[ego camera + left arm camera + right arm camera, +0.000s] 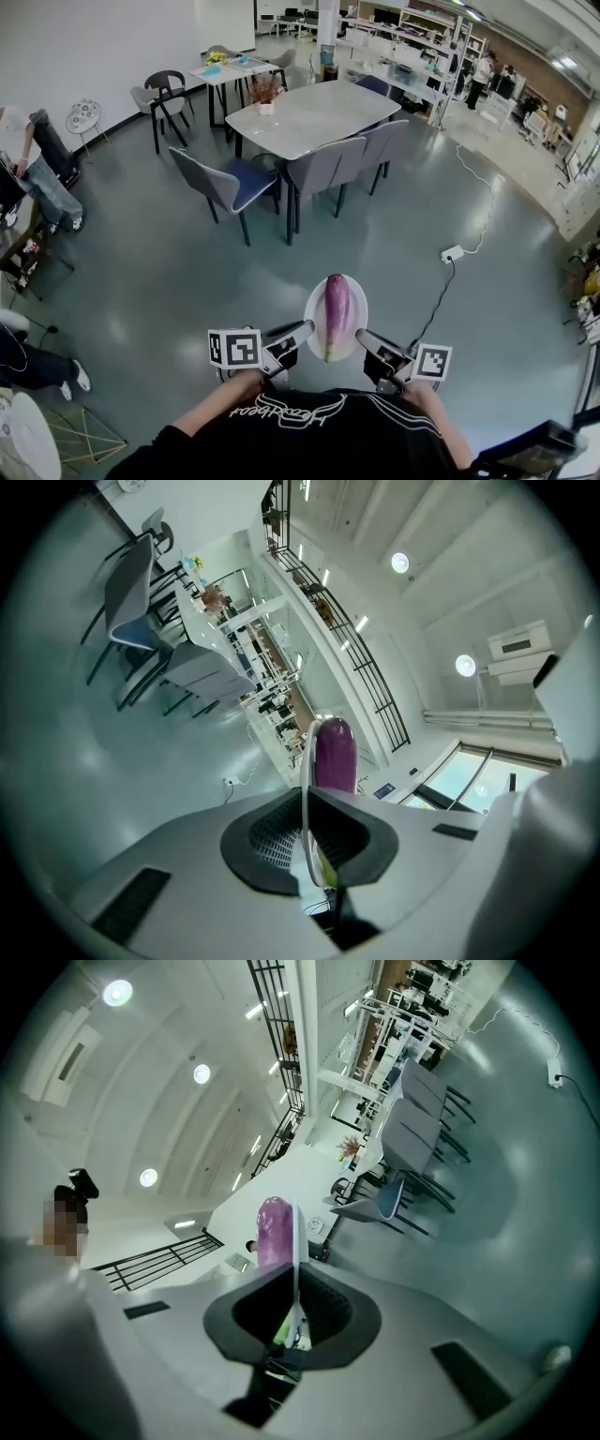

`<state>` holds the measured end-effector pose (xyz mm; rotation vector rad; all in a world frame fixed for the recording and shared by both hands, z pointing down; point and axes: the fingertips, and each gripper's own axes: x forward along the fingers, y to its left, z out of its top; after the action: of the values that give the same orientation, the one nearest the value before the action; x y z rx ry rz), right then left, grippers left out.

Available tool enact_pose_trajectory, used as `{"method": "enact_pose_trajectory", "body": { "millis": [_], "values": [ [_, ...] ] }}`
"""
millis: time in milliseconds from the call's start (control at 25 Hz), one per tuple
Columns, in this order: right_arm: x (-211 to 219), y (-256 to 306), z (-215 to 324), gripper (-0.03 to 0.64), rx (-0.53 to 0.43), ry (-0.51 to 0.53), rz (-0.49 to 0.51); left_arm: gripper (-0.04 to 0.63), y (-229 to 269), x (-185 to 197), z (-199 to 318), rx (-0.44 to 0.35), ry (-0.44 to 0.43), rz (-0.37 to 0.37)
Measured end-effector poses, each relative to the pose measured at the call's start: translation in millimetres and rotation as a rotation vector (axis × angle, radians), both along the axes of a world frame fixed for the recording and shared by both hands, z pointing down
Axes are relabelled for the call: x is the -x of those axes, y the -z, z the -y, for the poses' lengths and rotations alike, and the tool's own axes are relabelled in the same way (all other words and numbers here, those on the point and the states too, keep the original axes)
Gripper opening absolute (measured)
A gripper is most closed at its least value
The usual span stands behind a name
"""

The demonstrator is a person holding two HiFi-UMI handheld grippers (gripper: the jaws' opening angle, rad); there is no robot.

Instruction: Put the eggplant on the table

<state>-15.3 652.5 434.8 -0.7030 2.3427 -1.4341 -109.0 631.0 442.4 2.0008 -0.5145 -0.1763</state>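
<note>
Left gripper [307,328]: held level, pinching the plate [316,302] at its left rim
Right gripper [362,335]: held level, clamped on the right rim
Eggplant [337,312]: lay on the plate between both grippers, with the table [309,117] well apart

A glossy grey-green floor [141,281] spreads across the room. Grey chairs [323,169] stand in a row, and next to them is a chair with a blue seat [246,176]. A white power strip [453,253] lies on the floor, its cable [488,208] trailing off toward the shelving [412,37]. At the left edge, a person in jeans [42,183] is near a round white side table [84,115].
</note>
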Motion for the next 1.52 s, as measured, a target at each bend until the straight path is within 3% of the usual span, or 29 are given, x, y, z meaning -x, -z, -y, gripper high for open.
{"method": "enact_pose_trajectory", "body": {
  "millis": [440, 880, 1280, 1520],
  "values": [
    [14.7, -14.9, 6.1, 0.018, 0.050, 0.005, 0.034, 0.025, -13.4, 16.3, 2.8, 0.041, 0.014, 0.013],
    [12.2, -13.2, 32.8, 0.018, 0.066, 0.030, 0.038, 0.026, -9.1, 14.8, 27.4, 0.034, 0.028, 0.005],
    [-2.2, -25.6, 90.4, 0.018, 0.088, 0.066, 0.060, 0.026, -19.7, 1.3, 81.4, 0.053, 0.065, 0.016],
    [-14.1, -30.1, 152.4, 0.018, 0.101, 0.098, 0.063, 0.026, -24.1, -9.6, 137.3, 0.070, 0.106, 0.018]
  ]
}}
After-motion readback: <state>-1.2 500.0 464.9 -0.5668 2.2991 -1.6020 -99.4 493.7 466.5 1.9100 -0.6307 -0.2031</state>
